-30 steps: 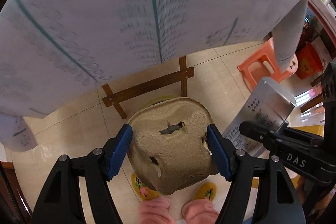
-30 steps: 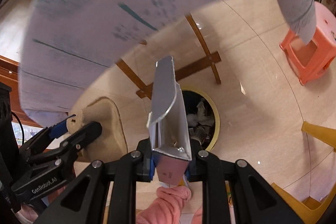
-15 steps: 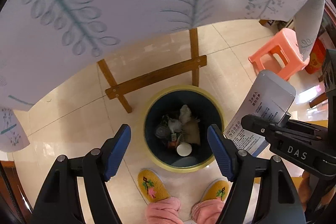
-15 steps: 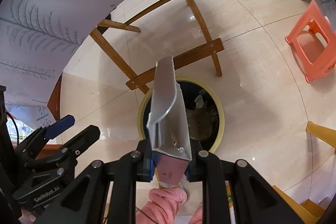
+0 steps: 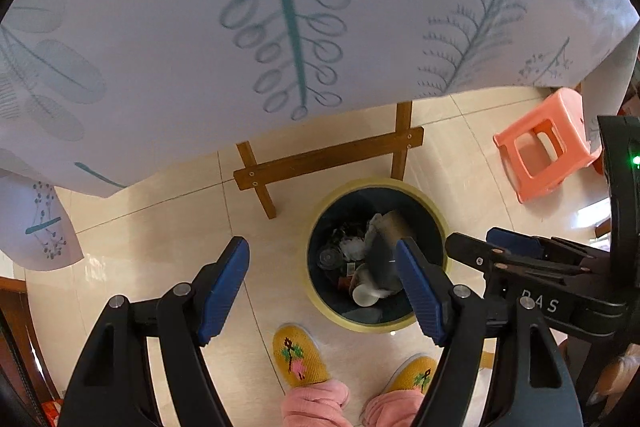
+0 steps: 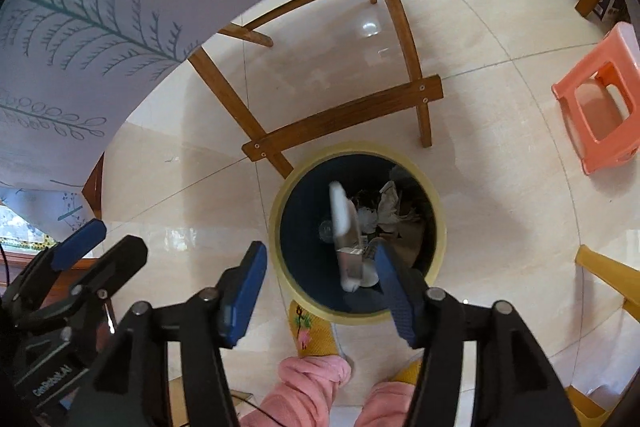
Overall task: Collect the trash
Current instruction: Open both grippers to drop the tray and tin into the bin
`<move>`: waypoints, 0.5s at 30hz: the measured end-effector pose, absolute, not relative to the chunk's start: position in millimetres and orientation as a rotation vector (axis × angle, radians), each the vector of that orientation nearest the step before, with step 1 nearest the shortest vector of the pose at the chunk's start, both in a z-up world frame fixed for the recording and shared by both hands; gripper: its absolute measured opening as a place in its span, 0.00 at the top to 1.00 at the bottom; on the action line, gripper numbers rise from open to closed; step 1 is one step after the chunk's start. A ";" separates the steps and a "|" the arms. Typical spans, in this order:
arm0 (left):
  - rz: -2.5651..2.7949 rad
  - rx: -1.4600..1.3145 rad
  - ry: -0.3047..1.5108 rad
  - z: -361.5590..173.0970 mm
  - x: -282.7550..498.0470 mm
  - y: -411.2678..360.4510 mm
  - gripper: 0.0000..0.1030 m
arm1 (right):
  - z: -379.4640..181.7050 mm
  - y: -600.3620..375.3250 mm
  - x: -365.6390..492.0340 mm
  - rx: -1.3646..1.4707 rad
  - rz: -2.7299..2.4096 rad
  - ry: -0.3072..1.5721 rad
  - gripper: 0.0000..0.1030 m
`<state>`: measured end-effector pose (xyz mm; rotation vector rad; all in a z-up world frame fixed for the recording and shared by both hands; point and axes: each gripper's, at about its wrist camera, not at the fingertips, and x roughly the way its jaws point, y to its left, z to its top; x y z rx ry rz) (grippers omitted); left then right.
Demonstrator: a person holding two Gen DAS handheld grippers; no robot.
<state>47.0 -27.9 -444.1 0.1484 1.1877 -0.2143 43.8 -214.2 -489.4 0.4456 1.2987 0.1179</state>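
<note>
- Cream floor tiles (image 5: pixel 168 227) filled the left wrist view, under a leaf-print cloth (image 5: pixel 160 27) that hung off the worktop, with a wooden frame (image 5: pixel 328 159) below it.
- Left gripper (image 5: pixel 322 279) pointed down with its jaws apart and nothing between them, over bare floor just left of the bin (image 5: pixel 320 303).
- That yellow-rimmed bin stood by the frame, holding a cup (image 5: pixel 364 294), crumpled scraps and a blurred grey box (image 5: pixel 380 259).
- Yellow slippers (image 5: pixel 298 355) and pink trouser cuffs showed at the bottom edge, an orange stool (image 5: pixel 544 147) at the right.
- Right gripper (image 5: pixel 492 247) reached in from the right beside the bin.
- Tiled floor (image 6: pixel 500 167) also backed the right wrist view, with the cloth (image 6: pixel 80 27) at upper left and the frame (image 6: pixel 344 115) touching the bin's (image 6: pixel 276 227) far rim.
- Right gripper's (image 6: pixel 320 279) jaws had just been opening and stood apart.
- Silver box (image 6: pixel 344 227) was blurred, clear of both pads, over the bin's mouth just ahead of them.
- Left gripper (image 6: pixel 104 239) sat at lower left, well apart from the box.
- Orange stool (image 6: pixel 600 99) stood at the right.
</note>
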 end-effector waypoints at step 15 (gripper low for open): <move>-0.183 0.096 1.131 -379.8 39.9 -21.2 0.28 | -421.3 -219.1 25.1 0.442 0.059 1.244 0.44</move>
